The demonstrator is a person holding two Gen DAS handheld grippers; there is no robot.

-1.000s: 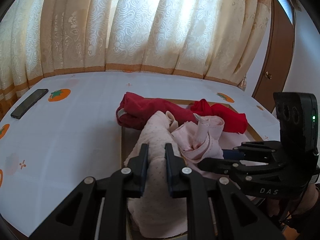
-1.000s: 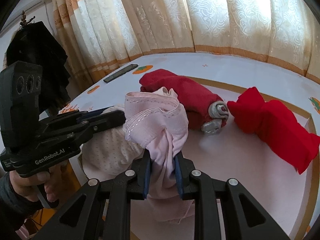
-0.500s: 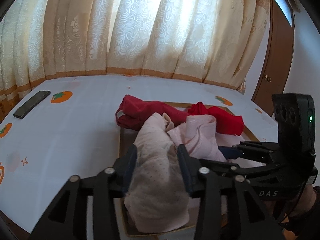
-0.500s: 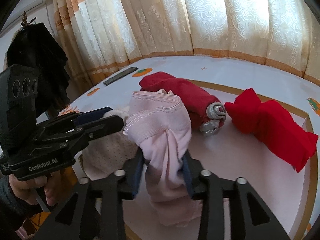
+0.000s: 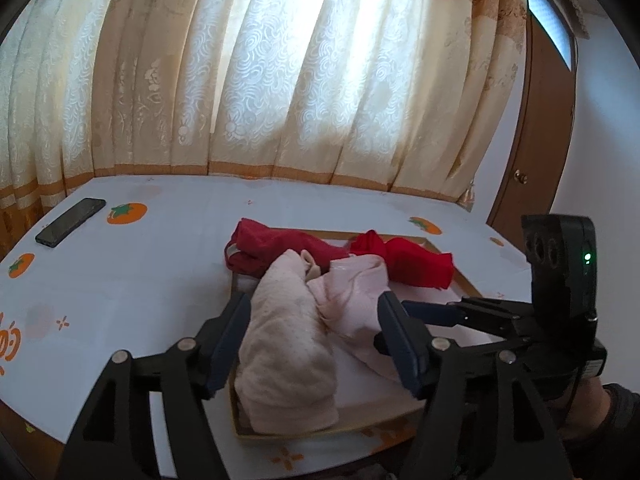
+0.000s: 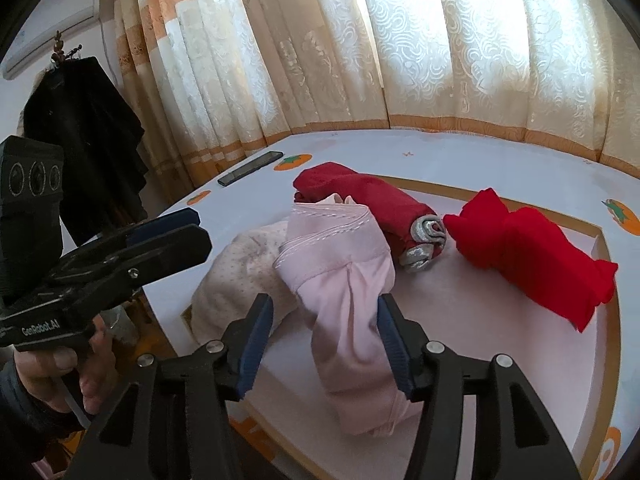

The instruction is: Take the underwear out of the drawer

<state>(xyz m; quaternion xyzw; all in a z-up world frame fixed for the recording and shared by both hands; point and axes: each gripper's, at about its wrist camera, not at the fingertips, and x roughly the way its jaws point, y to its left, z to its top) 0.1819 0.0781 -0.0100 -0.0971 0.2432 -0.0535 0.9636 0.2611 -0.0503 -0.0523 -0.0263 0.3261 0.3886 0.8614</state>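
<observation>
A shallow drawer tray lies on the white table. In it are a cream dotted underwear, a pale pink underwear, a dark red rolled one and a bright red one. My left gripper is open, its jaws either side of the cream piece, which rests over the tray's near corner. My right gripper is open around the pale pink piece, which lies slack in the tray.
A black phone lies on the table at the far left. The tablecloth has orange fruit prints. Curtains hang behind the table. A wooden door stands at the right. Dark clothing hangs left.
Both grippers were shut on their underwear pieces one second ago. Both have opened wide and drawn back a little; the cream and pink pieces have slumped down onto the tray.
</observation>
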